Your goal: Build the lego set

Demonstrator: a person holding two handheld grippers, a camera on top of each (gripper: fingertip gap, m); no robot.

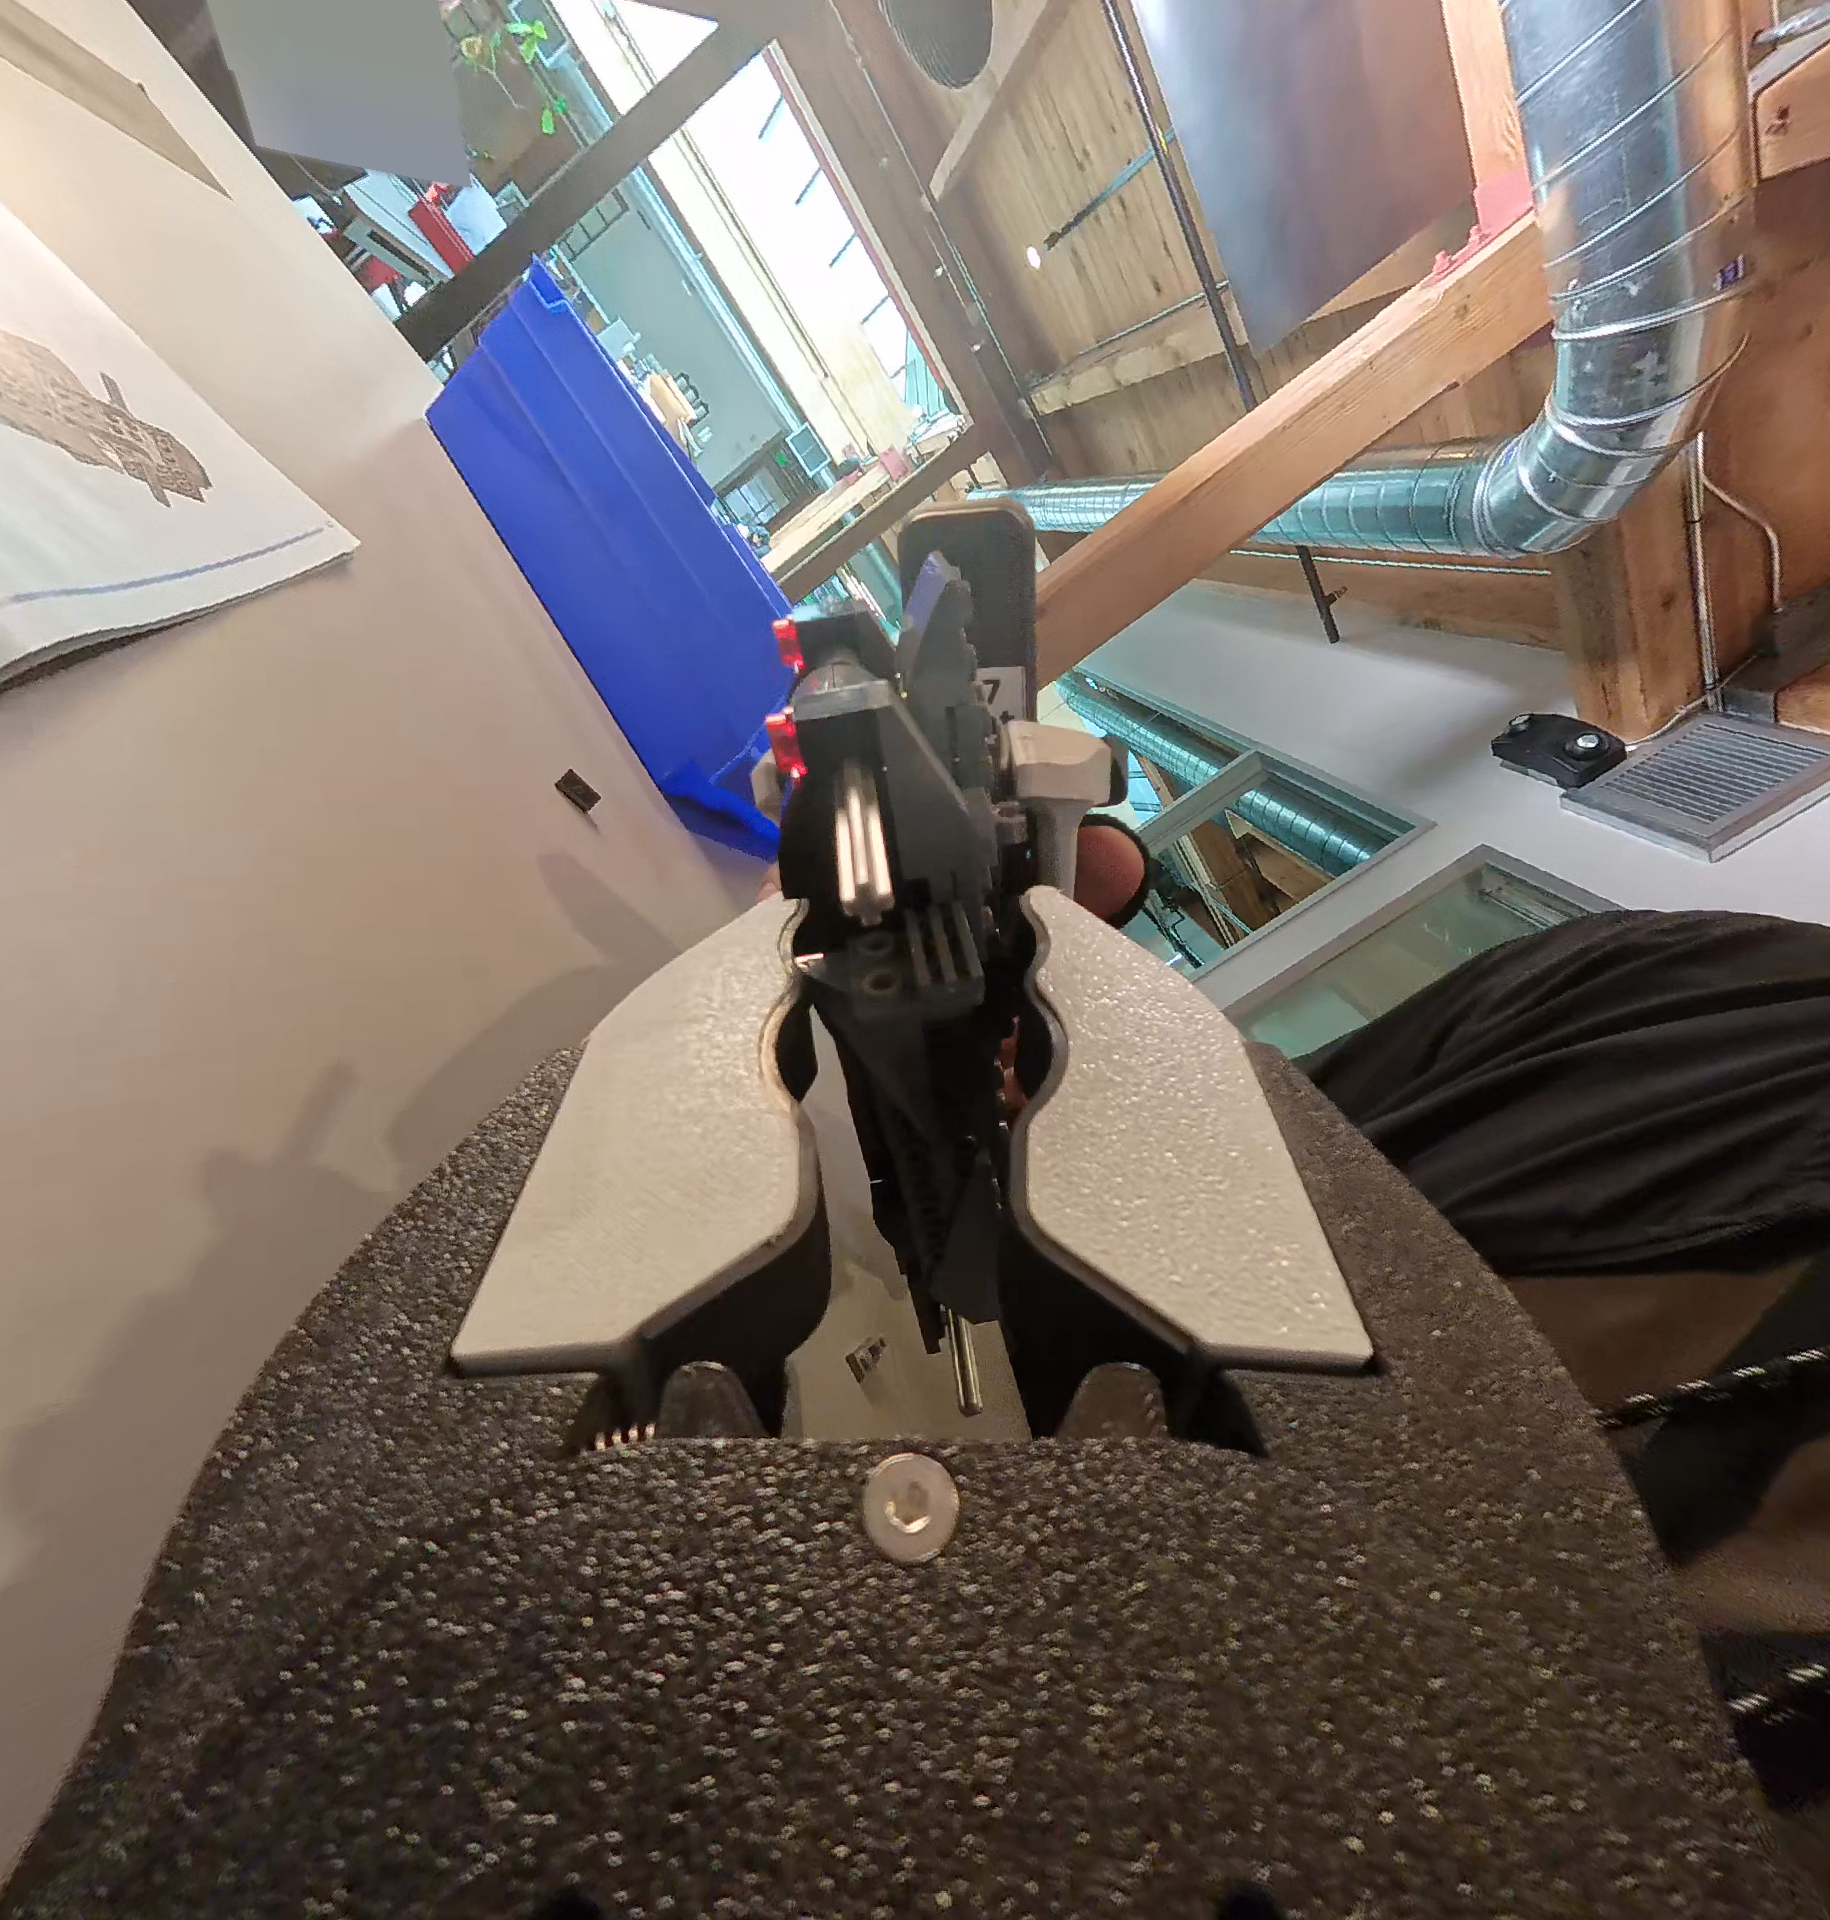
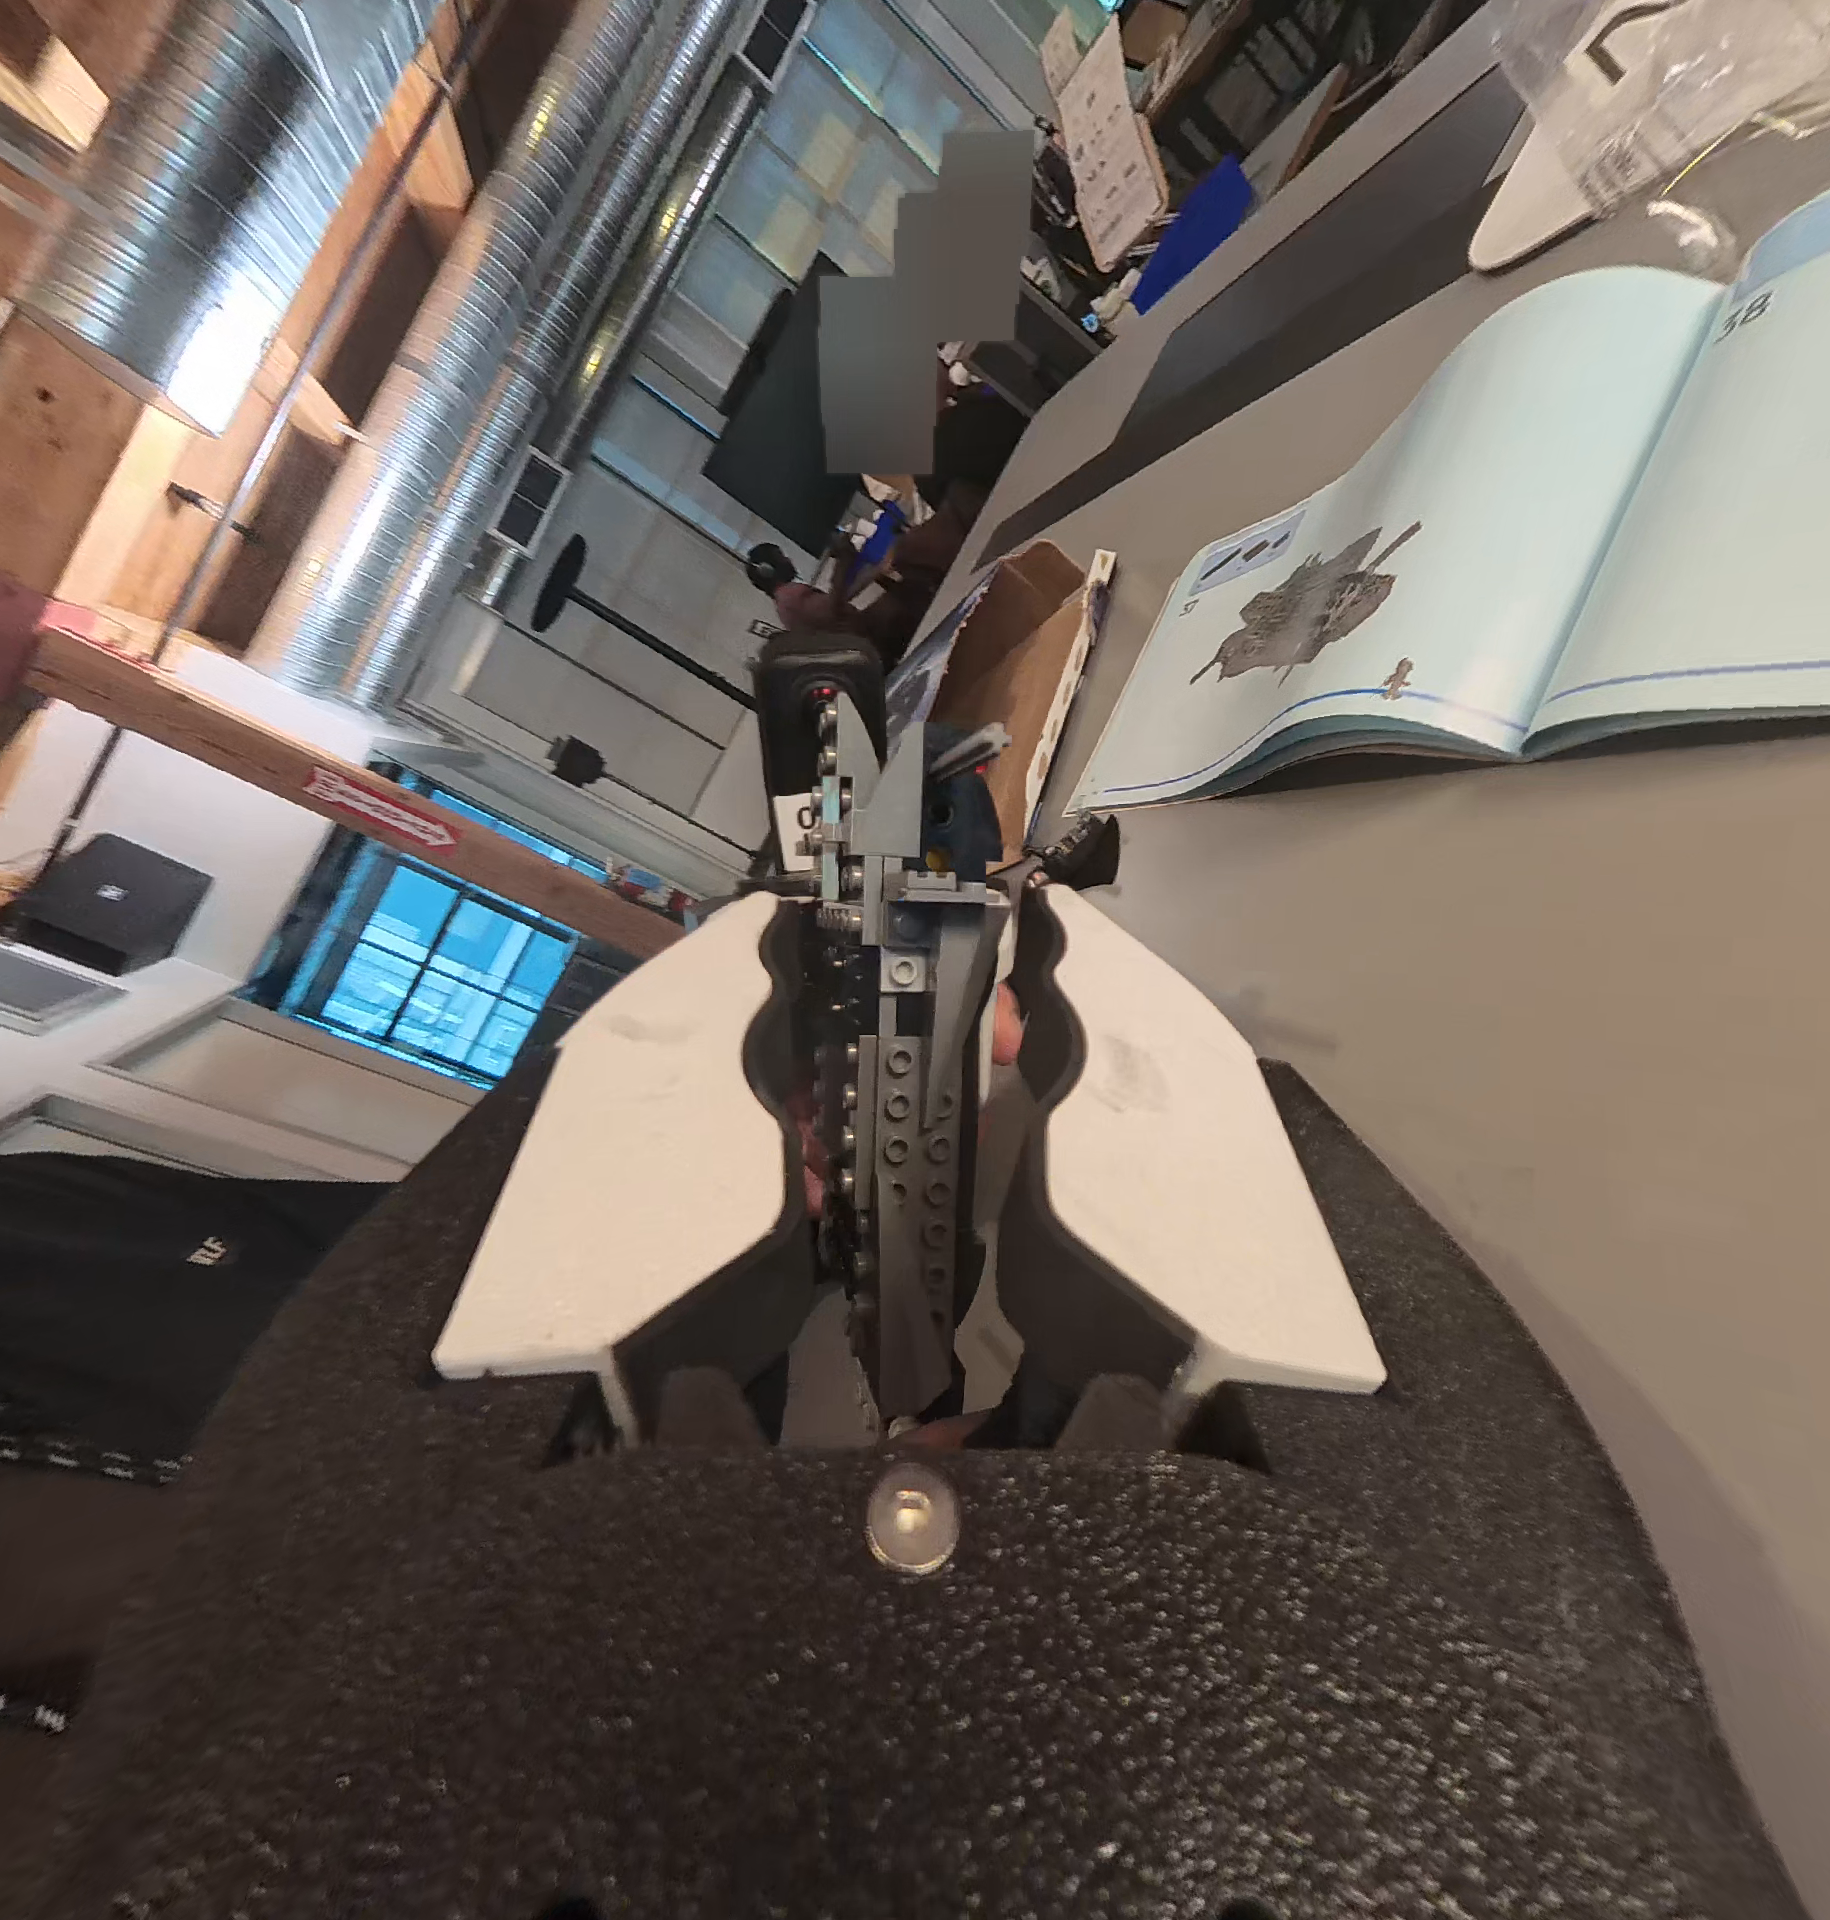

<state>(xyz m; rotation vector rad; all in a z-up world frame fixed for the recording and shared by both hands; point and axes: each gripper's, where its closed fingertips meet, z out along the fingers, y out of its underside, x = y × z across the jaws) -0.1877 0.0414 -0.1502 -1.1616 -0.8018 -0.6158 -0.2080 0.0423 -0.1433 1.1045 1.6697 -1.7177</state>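
Observation:
A grey and black brick model [image 1: 890,790] with red studs on one side is held in the air between both grippers. My left gripper [image 1: 911,914] is shut on it, and both pads press its sides. In the right wrist view the model [image 2: 900,1122] stands between the fingers of my right gripper [image 2: 895,904]. The left pad lies against it, but a slim gap shows along the right pad, so this gripper is open. The right gripper's white finger [image 1: 1056,769] shows beyond the model in the left wrist view. The left gripper's black body [image 2: 817,686] shows beyond it in the right wrist view.
A grey table [image 2: 1513,1039] lies to one side and carries an open instruction booklet [image 2: 1513,582], a cardboard box [image 2: 1015,665] and a blue bin [image 1: 599,499]. A small dark piece [image 1: 576,790] lies near the bin. A person's dark clothing [image 1: 1617,1091] is close on the other side. Only a small space, under 4 cm, lies between the two pairs of fingers.

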